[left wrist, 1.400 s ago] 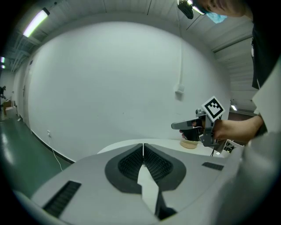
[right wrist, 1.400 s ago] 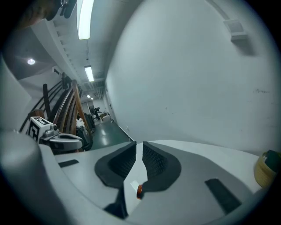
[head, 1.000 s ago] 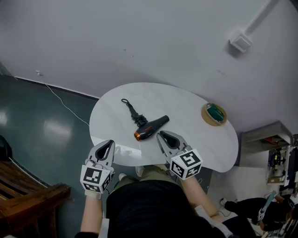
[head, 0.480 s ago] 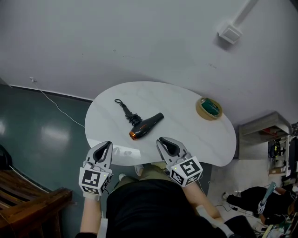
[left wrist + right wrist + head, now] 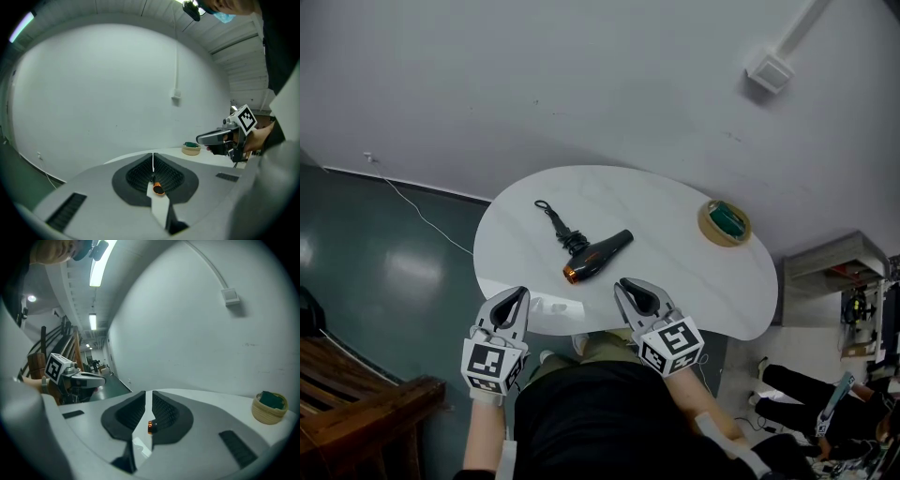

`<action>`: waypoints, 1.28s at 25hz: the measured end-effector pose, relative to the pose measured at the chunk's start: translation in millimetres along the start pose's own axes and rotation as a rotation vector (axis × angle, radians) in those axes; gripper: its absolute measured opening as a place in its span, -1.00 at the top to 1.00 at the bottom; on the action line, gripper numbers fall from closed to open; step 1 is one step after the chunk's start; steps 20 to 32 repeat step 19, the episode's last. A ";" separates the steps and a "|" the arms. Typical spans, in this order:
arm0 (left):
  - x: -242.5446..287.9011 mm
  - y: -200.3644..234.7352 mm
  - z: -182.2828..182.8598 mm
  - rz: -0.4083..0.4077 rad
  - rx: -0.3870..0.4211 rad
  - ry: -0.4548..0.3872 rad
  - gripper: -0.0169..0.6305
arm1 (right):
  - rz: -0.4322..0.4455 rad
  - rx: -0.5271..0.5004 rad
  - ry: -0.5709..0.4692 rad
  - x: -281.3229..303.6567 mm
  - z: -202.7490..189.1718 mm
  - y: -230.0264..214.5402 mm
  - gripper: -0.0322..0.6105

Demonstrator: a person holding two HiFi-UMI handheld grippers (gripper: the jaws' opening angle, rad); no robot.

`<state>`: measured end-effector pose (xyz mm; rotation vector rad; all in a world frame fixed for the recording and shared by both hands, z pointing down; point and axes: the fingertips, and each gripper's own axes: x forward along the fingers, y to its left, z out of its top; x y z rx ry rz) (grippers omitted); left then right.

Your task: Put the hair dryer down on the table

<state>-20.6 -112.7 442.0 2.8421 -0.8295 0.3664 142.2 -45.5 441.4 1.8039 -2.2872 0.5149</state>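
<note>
Nearest us, at the table's near edge, we hold both grippers in front of our body, forearms drawn in, jaws pointing away over the tabletop. Our left gripper (image 5: 516,296) has its jaws pressed together on nothing, and our right gripper (image 5: 630,287) is likewise closed and empty. Just beyond them, touching neither, the black hair dryer (image 5: 598,256) lies on the white oval table (image 5: 675,272), orange-rimmed end toward us, its cord (image 5: 553,216) trailing far left. Farther right, a small tan basket (image 5: 724,223) sits near the far edge.
</note>
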 end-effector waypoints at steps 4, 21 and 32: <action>2.1 2.5 -2.4 0.003 -0.006 0.007 0.90 | 0.006 0.007 -0.003 4.9 2.7 -2.1 0.73; 5.4 8.2 -14.8 0.009 -0.034 0.048 0.90 | 0.007 0.028 0.037 11.9 -8.7 -5.0 0.73; 5.4 8.2 -14.8 0.009 -0.034 0.048 0.90 | 0.007 0.028 0.037 11.9 -8.7 -5.0 0.73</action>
